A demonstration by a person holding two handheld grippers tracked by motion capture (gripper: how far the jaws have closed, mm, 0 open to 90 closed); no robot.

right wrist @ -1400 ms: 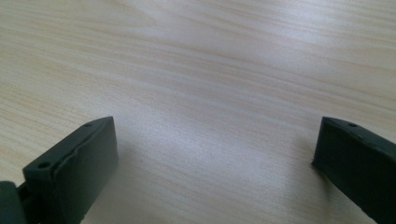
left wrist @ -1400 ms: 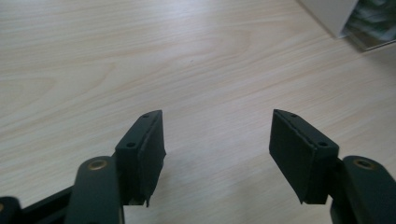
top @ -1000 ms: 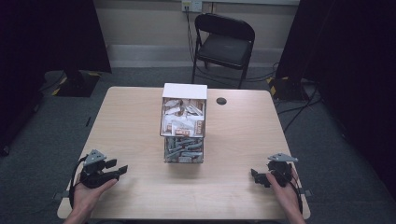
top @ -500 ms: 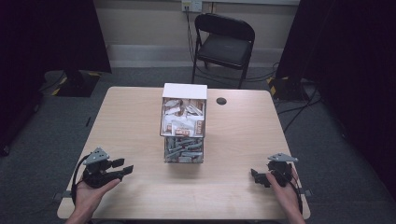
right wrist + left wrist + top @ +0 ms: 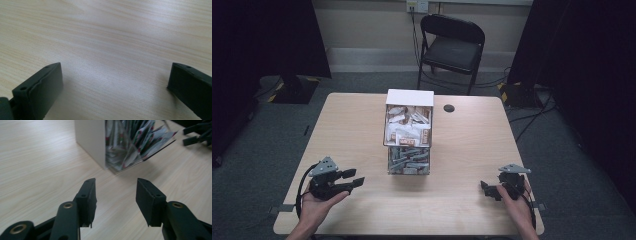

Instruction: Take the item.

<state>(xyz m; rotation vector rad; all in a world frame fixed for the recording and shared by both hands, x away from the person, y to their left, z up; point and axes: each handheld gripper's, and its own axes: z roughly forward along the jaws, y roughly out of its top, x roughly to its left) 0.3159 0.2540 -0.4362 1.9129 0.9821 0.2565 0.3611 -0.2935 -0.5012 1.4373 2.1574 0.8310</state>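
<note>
High view first: the box (image 5: 408, 132) sits mid-table (image 5: 352, 120), a tall clear-sided thing with a white top, packets stacked in the upper part and greyish bits in the lower part. Its long axis runs away from the person, towards the chair (image 5: 451, 47). The left gripper (image 5: 353, 179) is at the near left corner, pointing right and a bit forward, so the box lies ahead and to its right. The right gripper (image 5: 484, 188) is at the near right edge, pointing left, box ahead and to its left. My read is that the left one is a little nearer and better aimed at the box, so it would be the one to go first. Both are well apart from the box and holding nothing. There's also a small dark disc (image 5: 449, 108) on the table beyond the box, near the far edge

Left gripper view: jaws are spread to a moderate gap with just bare wood between them, nothing gripped. The box's near corner is straight ahead, slightly right of centre, with a white side wall and a clear face full of red and green printed packets (image 5: 135, 142). The other gripper's black jaws poke in at the top right corner

Right gripper view: jaws spread wide, one at each bottom corner, empty. Between them it's plain table, so this one isn't lined up on the box at all
</note>
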